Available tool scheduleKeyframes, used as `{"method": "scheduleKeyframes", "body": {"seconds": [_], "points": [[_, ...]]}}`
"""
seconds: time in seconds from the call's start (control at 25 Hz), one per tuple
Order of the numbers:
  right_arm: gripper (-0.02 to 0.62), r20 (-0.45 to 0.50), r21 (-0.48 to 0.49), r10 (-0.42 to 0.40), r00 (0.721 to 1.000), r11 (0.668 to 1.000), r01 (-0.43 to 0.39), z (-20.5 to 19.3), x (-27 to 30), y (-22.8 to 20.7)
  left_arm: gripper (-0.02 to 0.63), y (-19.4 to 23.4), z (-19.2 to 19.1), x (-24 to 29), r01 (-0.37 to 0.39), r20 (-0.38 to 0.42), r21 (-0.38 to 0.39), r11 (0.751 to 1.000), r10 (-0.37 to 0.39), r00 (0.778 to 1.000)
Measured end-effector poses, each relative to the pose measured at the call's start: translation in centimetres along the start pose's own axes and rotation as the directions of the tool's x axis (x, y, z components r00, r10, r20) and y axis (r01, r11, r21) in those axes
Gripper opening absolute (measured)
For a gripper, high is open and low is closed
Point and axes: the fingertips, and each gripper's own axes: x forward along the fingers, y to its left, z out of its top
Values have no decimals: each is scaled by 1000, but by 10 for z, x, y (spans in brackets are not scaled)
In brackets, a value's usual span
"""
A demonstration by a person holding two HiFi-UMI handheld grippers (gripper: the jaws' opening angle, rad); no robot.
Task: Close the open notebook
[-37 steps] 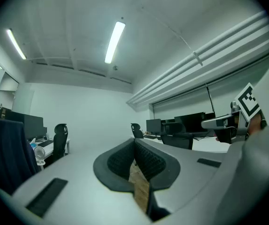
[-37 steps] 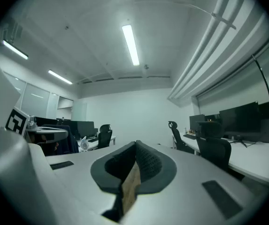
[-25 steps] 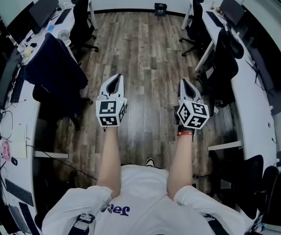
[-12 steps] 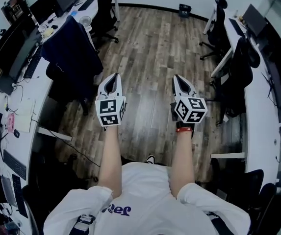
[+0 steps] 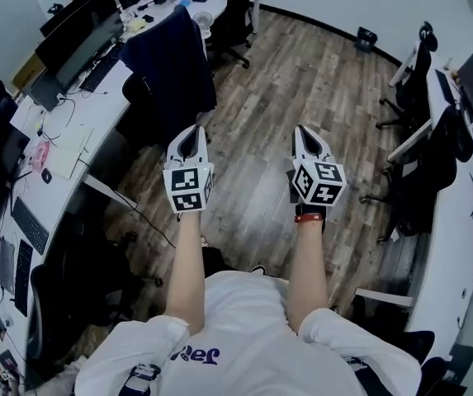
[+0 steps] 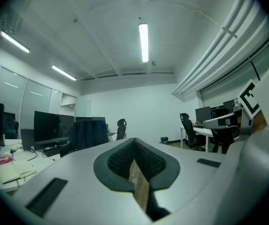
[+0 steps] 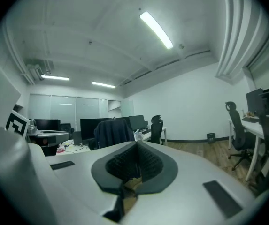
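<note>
Wooden flooring (image 5: 257,184) is seen beneath the left gripper (image 5: 191,132) and right gripper (image 5: 303,130), both with jaws closed together on nothing; the open notebook (image 5: 69,149) is laid on the left desk (image 5: 104,101), well apart.

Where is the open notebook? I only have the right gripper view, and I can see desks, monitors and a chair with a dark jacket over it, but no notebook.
Observer: The head view shows what looks like the open notebook, pale pages lying flat on the long desk to the person's left, beside a pink item.
Operator: Is either gripper over that desk?
Observer: No. In the head view the left gripper and the right gripper are both held out over the wooden floor, in the aisle between the desk rows.
</note>
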Motion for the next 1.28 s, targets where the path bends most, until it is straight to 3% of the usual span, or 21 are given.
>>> {"method": "scheduleKeyframes", "body": {"seconds": [0.36,0.8,1.16,1.28], "points": [[0,-62,11,180,982,984,-180,-11,91,104,20,106,-18,-26,-165,-26,-62,984,164,986],[0,-104,-5,337,936,941,-340,-13,188,210,20,238,-32,-47,-385,-53,-73,920,382,923],[0,-155,-18,446,881,891,-454,-34,257,313,20,329,-34,-47,-470,-31,-53,881,469,883],[1,-167,-18,475,864,875,-485,-40,277,348,20,364,-42,-51,-513,-49,-53,857,510,859]]}}
